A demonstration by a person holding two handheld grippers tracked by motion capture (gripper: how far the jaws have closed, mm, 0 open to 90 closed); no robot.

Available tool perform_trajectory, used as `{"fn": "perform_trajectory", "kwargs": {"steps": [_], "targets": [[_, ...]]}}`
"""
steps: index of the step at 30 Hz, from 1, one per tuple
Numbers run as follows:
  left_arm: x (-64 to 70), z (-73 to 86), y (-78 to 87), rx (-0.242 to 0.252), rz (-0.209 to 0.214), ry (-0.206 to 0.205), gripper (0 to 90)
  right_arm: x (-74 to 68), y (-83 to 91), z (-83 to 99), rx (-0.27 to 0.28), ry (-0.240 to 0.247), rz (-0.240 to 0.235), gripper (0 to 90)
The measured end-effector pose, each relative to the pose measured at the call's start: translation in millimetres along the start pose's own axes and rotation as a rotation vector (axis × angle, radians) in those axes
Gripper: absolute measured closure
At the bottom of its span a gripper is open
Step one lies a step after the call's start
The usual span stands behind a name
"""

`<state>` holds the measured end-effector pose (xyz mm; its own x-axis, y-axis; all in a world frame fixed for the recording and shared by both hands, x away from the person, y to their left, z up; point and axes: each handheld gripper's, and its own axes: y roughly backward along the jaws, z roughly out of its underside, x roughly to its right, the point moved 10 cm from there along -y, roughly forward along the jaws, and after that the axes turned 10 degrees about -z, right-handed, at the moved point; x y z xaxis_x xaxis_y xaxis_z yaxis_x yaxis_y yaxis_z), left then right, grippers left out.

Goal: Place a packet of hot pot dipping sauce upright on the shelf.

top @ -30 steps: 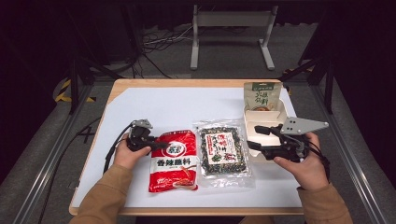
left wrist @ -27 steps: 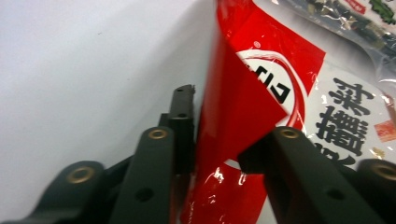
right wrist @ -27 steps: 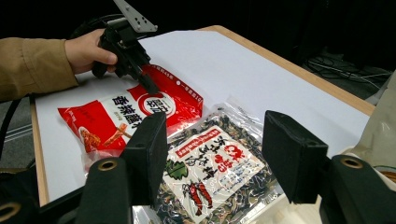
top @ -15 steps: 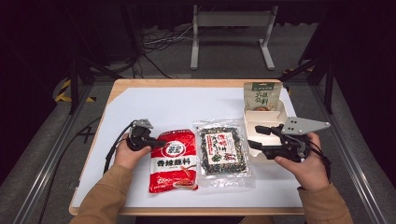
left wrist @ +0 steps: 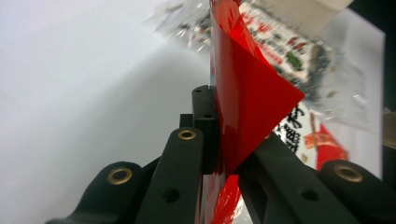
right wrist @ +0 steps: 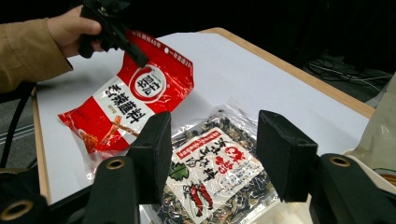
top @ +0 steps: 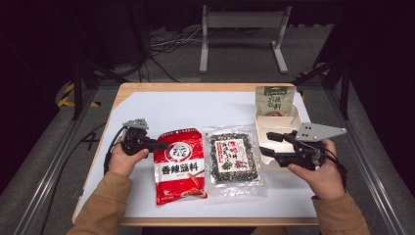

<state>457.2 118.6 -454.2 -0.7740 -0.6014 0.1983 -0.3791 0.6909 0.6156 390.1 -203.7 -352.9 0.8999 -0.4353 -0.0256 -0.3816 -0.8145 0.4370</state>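
Now my left gripper point(top: 155, 145) has its fingers pinched on the red packet's point(top: 179, 169) far-left corner; my right gripper's point(top: 270, 145) fingers stand wide over the clear packet point(top: 233, 159)

Red pouch point(top: 180, 166) in my left gripper point(left wrist: 219, 140): glossy plastic film, smooth, creased where folded. Clear bag point(top: 234, 159): shiny transparent plastic, crinkled edges, dark rough-looking contents. My gripper jaws: matt black plastic with brass-coloured metal inserts. Right gripper point(right wrist: 212, 154): matt grey top plate. Table point(top: 205, 87): matt white sheet, wooden rim. My sleeves: tan cloth.
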Motion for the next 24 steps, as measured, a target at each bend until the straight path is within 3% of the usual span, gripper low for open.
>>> {"fn": "perform_trajectory", "kwargs": {"steps": [6, 14, 20, 24], "targets": [[24.2, -20.2, 17.3, 0.039, 0.009, -0.079, 88.6, -1.3, -1.8, 0.6, -0.006, -0.003, -0.010, 46.3], [48.9, -34.9, 37.5, 0.066, 0.035, -0.152, 88.6, -2.9, -0.3, -0.7, 0.002, -0.003, -0.013, 46.2], [65.3, -47.2, 56.1, 0.130, 0.028, -0.189, 88.7, -5.2, -0.5, -1.8, 0.003, -0.003, -0.017, 46.2], [82.1, -56.9, 67.0, 0.164, 0.028, -0.253, 88.7, -6.0, -1.4, -2.1, 0.001, -0.006, -0.020, 47.3]]}}
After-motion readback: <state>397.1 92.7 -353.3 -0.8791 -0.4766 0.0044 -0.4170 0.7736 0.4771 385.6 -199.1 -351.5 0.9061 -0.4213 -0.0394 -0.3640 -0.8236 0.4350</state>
